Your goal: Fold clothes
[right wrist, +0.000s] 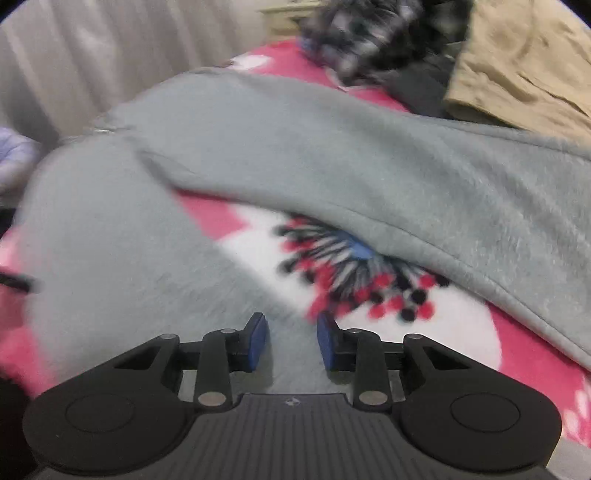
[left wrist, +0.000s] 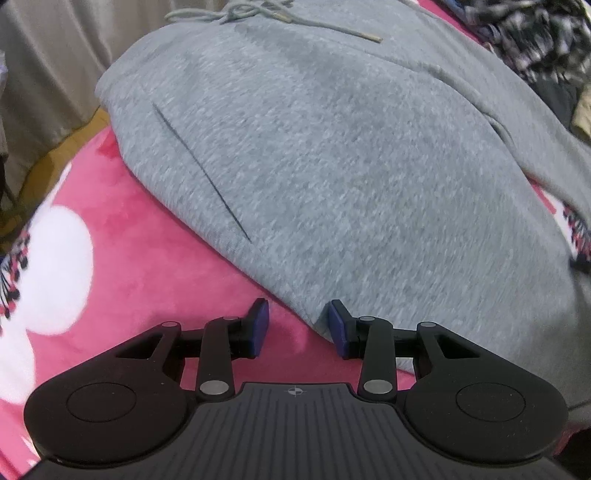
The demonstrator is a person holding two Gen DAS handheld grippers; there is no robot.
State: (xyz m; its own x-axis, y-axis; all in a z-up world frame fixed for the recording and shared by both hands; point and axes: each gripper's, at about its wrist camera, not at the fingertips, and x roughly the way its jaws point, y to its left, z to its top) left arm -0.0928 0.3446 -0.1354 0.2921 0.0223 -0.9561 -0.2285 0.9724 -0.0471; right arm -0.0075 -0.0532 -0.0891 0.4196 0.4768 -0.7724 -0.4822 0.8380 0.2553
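A grey hoodie [left wrist: 332, 147] lies spread on a pink patterned blanket [left wrist: 110, 258], its drawstrings [left wrist: 258, 14] at the far end. My left gripper [left wrist: 297, 325] is open at the hoodie's near hem corner, with its right pad against the fabric edge and nothing between the pads. In the right wrist view the same grey hoodie [right wrist: 110, 240] fills the left side, and one sleeve [right wrist: 369, 166] stretches out to the right. My right gripper [right wrist: 291, 341] hovers open over the hem, with grey cloth showing under and between its blue pads.
A pile of other clothes sits at the far right: a black-and-white patterned garment [right wrist: 369, 37], a dark one [right wrist: 424, 92] and a tan one [right wrist: 524, 62]. A pale curtain [right wrist: 110, 55] hangs behind the bed. The blanket's white flower print [right wrist: 351, 288] shows between body and sleeve.
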